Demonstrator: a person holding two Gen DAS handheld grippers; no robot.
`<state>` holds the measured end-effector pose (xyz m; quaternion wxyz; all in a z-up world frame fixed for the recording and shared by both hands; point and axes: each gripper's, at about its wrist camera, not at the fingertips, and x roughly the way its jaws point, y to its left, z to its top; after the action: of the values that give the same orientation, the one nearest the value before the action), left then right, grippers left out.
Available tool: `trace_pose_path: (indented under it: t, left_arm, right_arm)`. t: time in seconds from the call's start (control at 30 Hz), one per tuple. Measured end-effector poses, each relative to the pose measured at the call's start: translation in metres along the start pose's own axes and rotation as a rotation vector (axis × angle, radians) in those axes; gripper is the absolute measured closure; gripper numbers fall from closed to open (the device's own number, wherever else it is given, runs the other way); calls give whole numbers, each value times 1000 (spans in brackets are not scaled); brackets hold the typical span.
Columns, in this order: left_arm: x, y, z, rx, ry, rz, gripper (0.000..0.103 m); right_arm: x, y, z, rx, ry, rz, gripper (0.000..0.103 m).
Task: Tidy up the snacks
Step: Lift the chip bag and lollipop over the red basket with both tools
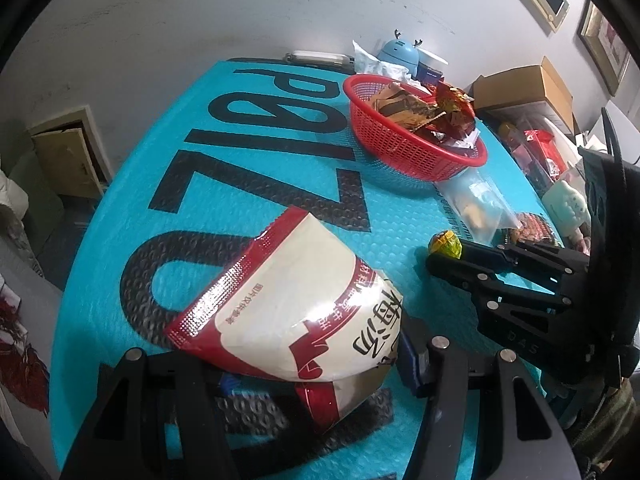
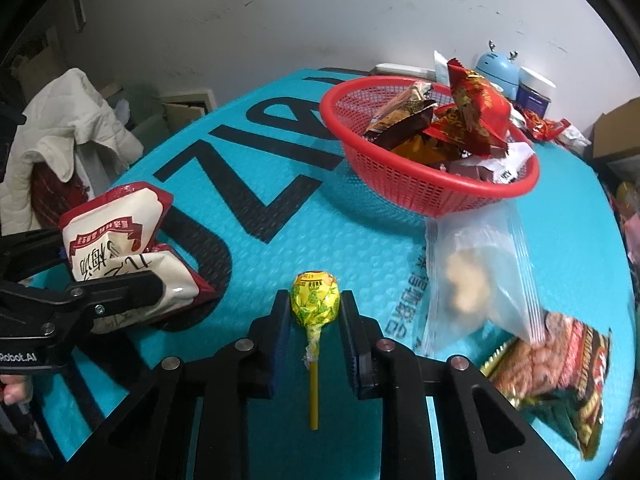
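Both grippers loaded, red plastic mesh basket (image 2: pixel 430 196) already heaped with wrappers toward the far right of the teal bubble-textured mat (image 1: pixel 256 120). Left gripper (image 1: pixel 280 364) clamped across the middle of a cream-and-red crinkly snack pouch (image 1: pixel 288 300), jaws roughly half apart and the bag creased between them, its near end hanging off the mat. Right gripper (image 2: pixel 316 312) closed narrow on the round yellow foil-wrapped lollipop (image 2: pixel 316 300), pads pinching either side of the head, the yellow stick trailing back toward the camera. Likely trouble: the smooth round candy head squirting out of the pinch on the lift, since only two small contact patches hold it; the puffy pouch sliding or bursting under a harder squeeze; either load catching the overfull basket's tall red wrapper (image 2: pixel 476 108) and tipping pieces over the rim; a swing clipping the clear zip bag of pale pieces (image 2: pixel 480 272) just beside the basket. Both tools tilted steeply downward over the mat, side by side, a fingertip visible at the left handle.
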<state>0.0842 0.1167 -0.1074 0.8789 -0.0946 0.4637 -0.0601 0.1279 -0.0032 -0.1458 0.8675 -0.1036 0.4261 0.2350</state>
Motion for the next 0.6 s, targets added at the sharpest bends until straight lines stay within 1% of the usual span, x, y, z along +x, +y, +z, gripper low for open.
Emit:
trace_pose_path:
  t: [0.17, 0.47, 0.6]
  left_arm:
    - [-10, -9, -7, -1, -10, -15, 44]
    - [-42, -35, -15, 39, -69, -44, 44]
    - [-56, -51, -18, 59, -94, -82, 44]
  right_arm:
    - [-17, 3, -8, 9, -20, 19, 79]
    - [-60, 7, -29, 24, -69, 34, 79]
    - [-81, 5, -37, 36, -96, 36, 79]
